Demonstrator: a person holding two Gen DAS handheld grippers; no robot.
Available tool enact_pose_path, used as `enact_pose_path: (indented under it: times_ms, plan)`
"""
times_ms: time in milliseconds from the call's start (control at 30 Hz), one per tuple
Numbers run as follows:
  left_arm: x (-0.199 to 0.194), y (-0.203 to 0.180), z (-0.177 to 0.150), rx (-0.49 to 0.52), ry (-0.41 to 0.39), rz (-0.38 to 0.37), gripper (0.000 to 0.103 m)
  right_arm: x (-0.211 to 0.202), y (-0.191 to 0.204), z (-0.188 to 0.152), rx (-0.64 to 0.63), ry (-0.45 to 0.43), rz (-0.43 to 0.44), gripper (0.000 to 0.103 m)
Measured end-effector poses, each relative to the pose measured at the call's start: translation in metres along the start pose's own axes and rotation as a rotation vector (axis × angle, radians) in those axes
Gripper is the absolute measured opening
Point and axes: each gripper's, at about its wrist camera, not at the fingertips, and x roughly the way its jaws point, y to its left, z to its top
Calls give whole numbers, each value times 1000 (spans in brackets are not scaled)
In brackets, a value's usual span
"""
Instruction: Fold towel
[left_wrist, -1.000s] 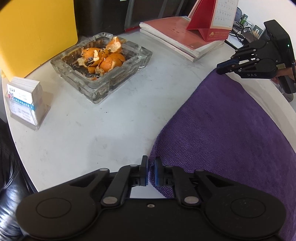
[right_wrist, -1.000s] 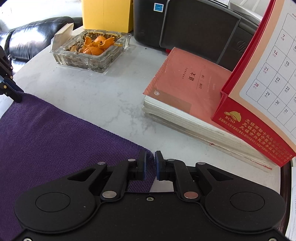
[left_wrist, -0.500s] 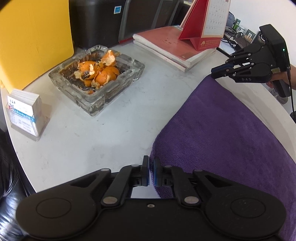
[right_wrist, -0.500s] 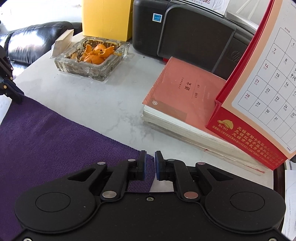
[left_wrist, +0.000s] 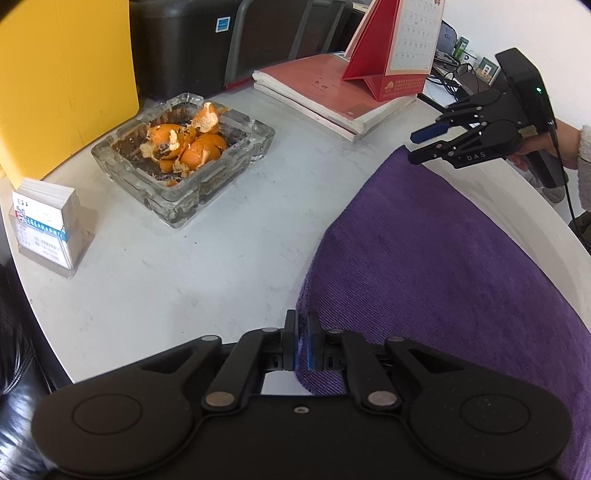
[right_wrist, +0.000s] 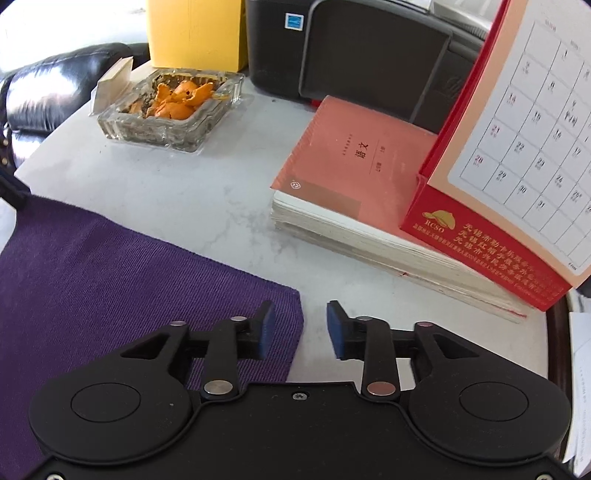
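Table: a white, faintly marbled tabletop with a rounded edge (left_wrist: 155, 295) is filling most of both views.
Seat: a black glossy leather sofa (right_wrist: 48, 92) is sitting just beyond the table's far left edge.
Back of table: a tall yellow cardboard box (right_wrist: 195, 33) and a black plastic printer (right_wrist: 354, 48) are standing side by side at the rear.
Wall: a plain white wall (left_wrist: 561, 40) is showing at the upper right.
Light: bright daylight is washing over the tabletop, blowing out its far corner.

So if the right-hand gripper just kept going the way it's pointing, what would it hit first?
Probably the white tabletop beside the purple towel corner: the right gripper, jaws just opened, points steeply down. The pink book lies farther on.
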Motion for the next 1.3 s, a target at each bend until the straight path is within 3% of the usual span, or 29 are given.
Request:
enact_pose_path:
  times_ms: [200,267,333,400,500,900,1000,1167,1300]
  plan:
    - [5,-3,-1,15,21,-24,4,10,-2,0,17,8,73,43]
    - [8,-2,-1,14,26,-27,4,10,-4,0,34,16,102,33]
    - [9,-1,-1,11,29,-28,4,9,-3,1,38,20,114,29]
    - [10,0,-1,8,30,-27,4,9,-3,2,41,23,120,12]
    - [10,1,-1,3,29,-24,4,8,-2,3,38,17,126,4]
    - [9,7,-1,-8,26,-20,4,-35,25,1,-18,-88,205,4]
    - [9,7,-2,-9,26,-23,4,-46,44,-6,-87,-64,214,4]
    - [9,6,-2,-4,28,-26,4,-34,68,-18,-208,11,126,6]
    - [9,6,-2,-4,33,-21,4,-28,71,-16,-266,14,71,26]
